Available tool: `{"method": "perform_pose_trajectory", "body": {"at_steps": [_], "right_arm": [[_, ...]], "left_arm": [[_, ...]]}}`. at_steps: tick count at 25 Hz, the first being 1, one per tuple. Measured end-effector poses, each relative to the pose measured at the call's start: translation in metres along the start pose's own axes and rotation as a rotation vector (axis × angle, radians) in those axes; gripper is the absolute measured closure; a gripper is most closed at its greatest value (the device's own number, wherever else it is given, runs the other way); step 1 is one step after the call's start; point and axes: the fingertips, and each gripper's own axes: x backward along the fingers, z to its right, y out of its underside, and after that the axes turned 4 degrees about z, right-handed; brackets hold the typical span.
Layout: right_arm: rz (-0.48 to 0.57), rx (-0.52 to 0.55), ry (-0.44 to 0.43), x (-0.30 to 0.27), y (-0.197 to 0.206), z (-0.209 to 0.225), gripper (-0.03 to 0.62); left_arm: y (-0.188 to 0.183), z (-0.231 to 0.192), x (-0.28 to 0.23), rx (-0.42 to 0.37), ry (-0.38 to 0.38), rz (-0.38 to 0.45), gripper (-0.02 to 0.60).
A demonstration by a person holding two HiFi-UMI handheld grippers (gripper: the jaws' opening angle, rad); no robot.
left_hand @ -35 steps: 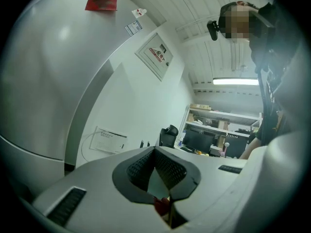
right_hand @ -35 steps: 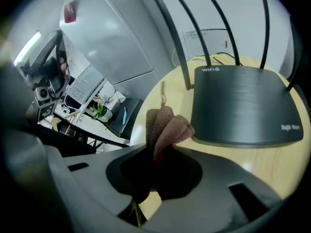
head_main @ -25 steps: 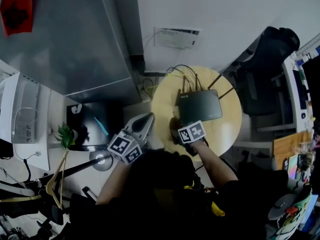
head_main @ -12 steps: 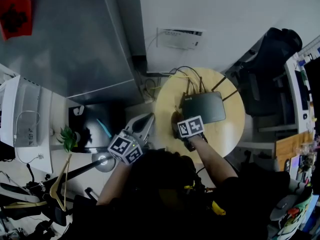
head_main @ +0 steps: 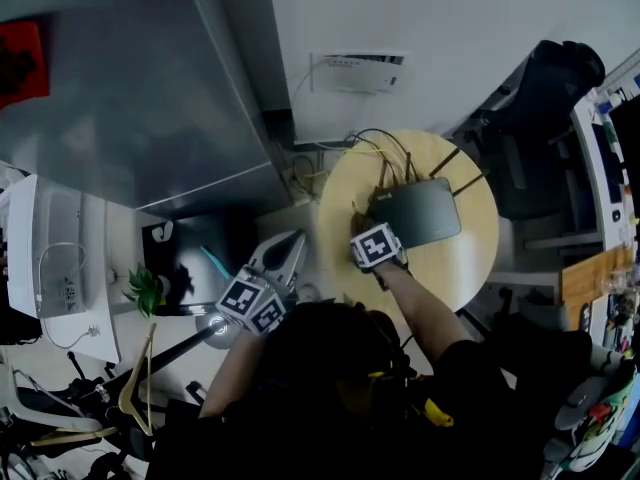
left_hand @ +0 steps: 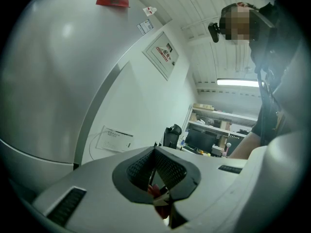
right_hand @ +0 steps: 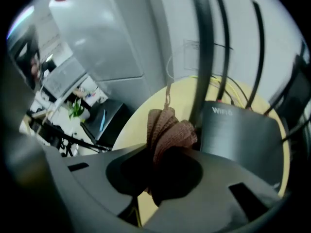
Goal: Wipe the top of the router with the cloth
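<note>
The dark grey router (head_main: 420,211) lies on a round wooden table (head_main: 470,258), its antennas (right_hand: 201,57) standing up at the back. In the right gripper view its "WiFi" top (right_hand: 240,130) is just right of a bunched brown knitted cloth (right_hand: 167,130). My right gripper (right_hand: 165,154) is shut on that cloth. In the head view the right gripper (head_main: 372,232) sits at the router's near left corner. The left gripper (head_main: 296,240) hangs off the table's left side, its jaws closed together on nothing (left_hand: 154,150).
Cables (head_main: 372,148) bunch behind the router toward a white wall box (head_main: 355,71). A black office chair (head_main: 545,98) stands right of the table. A large grey curved panel (head_main: 120,78), a black box (head_main: 190,248) and a small plant (head_main: 145,288) are to the left.
The right gripper with the cloth has moved forward along the table to the router's near left corner. The left gripper has held its place beside the table.
</note>
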Motion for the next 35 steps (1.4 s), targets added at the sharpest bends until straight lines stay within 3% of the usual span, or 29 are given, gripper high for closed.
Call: {"method": "perform_pose_trajectory", "body": {"at_steps": [2,4,7,9,13,19,29,35], "right_arm": [[0.006,0.155,0.031,0.002,-0.008,-0.006,0.530],[0.007,0.146,0.040,0.000,-0.011,-0.004,0.530],[-0.046,-0.157,0.000,-0.004,0.003,0.002,0.530],[-0.055,-0.291,0.027,-0.004,0.009,0.016,0.530],[-0.044,-0.389,0.092,-0.003,0.012,0.029,0.531],[-0.011,-0.597,0.098,0.000,0.024,0.025,0.531],[0.004,-0.613,0.120,0.010,0.041,0.023,0.532],[-0.015,-0.526,0.078,0.013,0.052,0.014,0.531]], "left_arm": [[0.002,-0.002,0.000,0.007,-0.001,-0.008,0.584],[0.003,-0.004,0.000,0.012,0.001,-0.012,0.584],[0.004,-0.005,-0.002,0.017,0.008,-0.013,0.584],[0.005,-0.006,-0.003,0.020,0.011,-0.015,0.584],[0.002,-0.003,-0.007,0.026,0.026,-0.006,0.584],[-0.001,0.000,-0.011,0.031,0.055,0.009,0.584],[0.004,0.013,-0.021,-0.001,0.100,-0.013,0.584],[0.003,0.025,-0.027,0.005,0.125,-0.011,0.584]]}}
